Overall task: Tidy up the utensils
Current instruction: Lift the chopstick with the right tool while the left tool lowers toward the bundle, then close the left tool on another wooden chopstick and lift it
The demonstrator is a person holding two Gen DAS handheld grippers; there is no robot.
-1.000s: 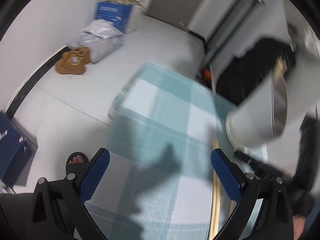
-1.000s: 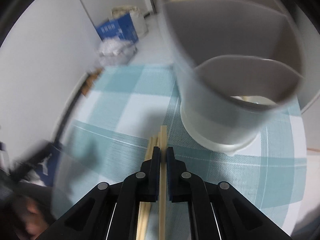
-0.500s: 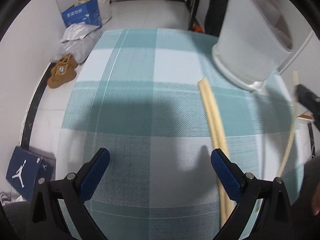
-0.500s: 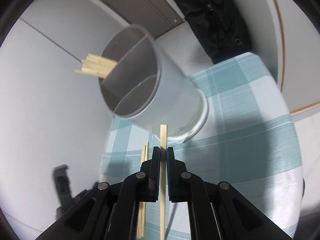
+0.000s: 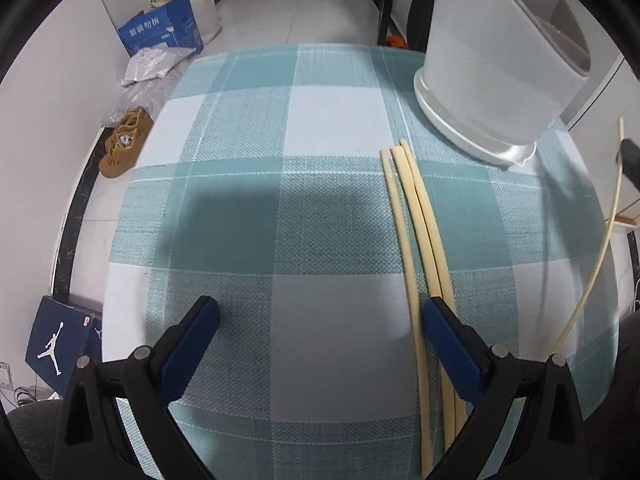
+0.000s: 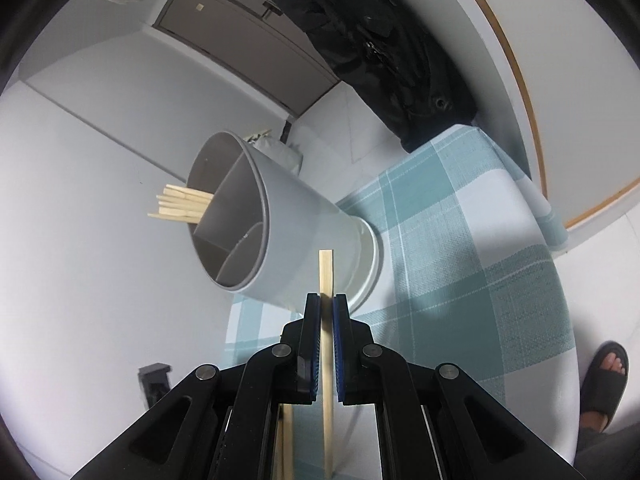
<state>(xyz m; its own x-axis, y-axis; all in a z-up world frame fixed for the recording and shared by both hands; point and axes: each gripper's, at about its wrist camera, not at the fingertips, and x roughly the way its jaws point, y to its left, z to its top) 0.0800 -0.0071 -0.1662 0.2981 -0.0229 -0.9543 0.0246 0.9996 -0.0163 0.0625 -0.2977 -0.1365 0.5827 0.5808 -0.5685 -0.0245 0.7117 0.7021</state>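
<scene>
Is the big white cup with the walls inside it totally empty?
No, a bunch of wooden chopsticks already sticks out of one compartment of the holder.

Holder (image 5: 500,64) top cut off by frame edge; chopsticks' (image 5: 424,240) near ends hidden behind left claw (image 5: 320,320).

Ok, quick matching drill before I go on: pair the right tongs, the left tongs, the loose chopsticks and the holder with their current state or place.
1. right tongs
2. left tongs
3. loose chopsticks
4. grey holder

a. lying side by side on the checked cloth
b. standing on the cloth, chopsticks in one compartment
c. open, nothing between them
d. shut on a single chopstick

Pairs: 1-d, 2-c, 3-a, 4-b
</scene>
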